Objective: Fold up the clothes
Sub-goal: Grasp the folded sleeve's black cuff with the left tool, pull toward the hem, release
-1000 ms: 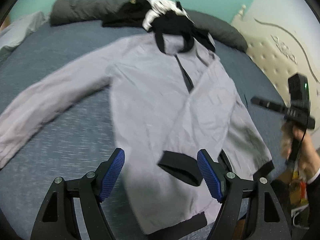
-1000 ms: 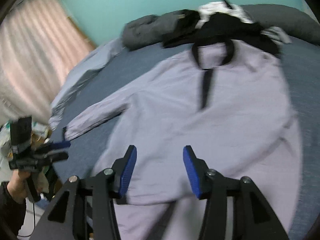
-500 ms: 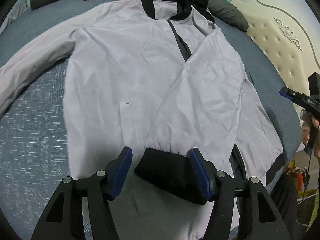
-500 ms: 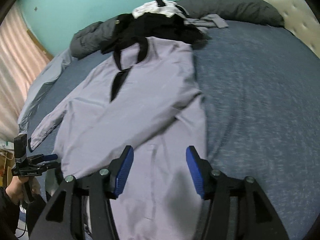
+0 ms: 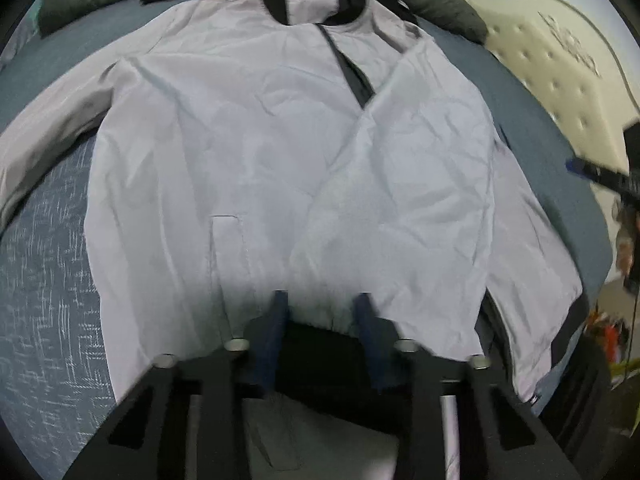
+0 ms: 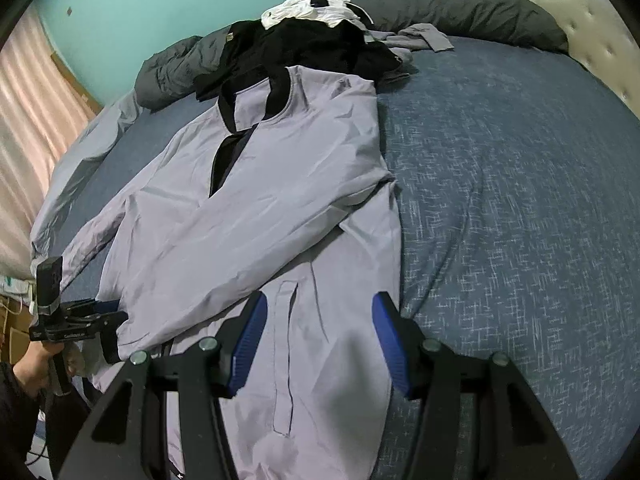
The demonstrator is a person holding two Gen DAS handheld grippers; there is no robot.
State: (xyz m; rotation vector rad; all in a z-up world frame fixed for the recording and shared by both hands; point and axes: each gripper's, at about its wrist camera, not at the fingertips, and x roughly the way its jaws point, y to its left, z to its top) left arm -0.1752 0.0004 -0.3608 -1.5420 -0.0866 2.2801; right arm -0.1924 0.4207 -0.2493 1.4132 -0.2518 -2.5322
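A pale lilac jacket (image 5: 248,152) with black collar, cuffs and hem lies spread front-up on the bed. One sleeve is folded across its chest (image 6: 224,264). My left gripper (image 5: 322,300) points down at that sleeve's black cuff (image 5: 320,344). Its jaws are closing, the cuff sits between them and the pads touch it. In the right wrist view the left gripper (image 6: 92,316) sits at the jacket's near left edge with the cuff (image 6: 111,344) in it. My right gripper (image 6: 318,300) is open over the jacket's lower front by a pocket slit (image 6: 286,304), with nothing between its fingers.
The blue bedcover (image 6: 520,200) stretches wide to the right of the jacket. A heap of black and white clothes (image 6: 304,36) lies past the collar, with dark grey pillows (image 6: 460,12) behind. A cream tufted headboard (image 5: 560,92) borders one side and a pink curtain (image 6: 28,120) the other.
My left gripper came down onto the folded sleeve's cuff and its jaws narrowed around it. The right gripper swung over to the jacket's right side, then held still.
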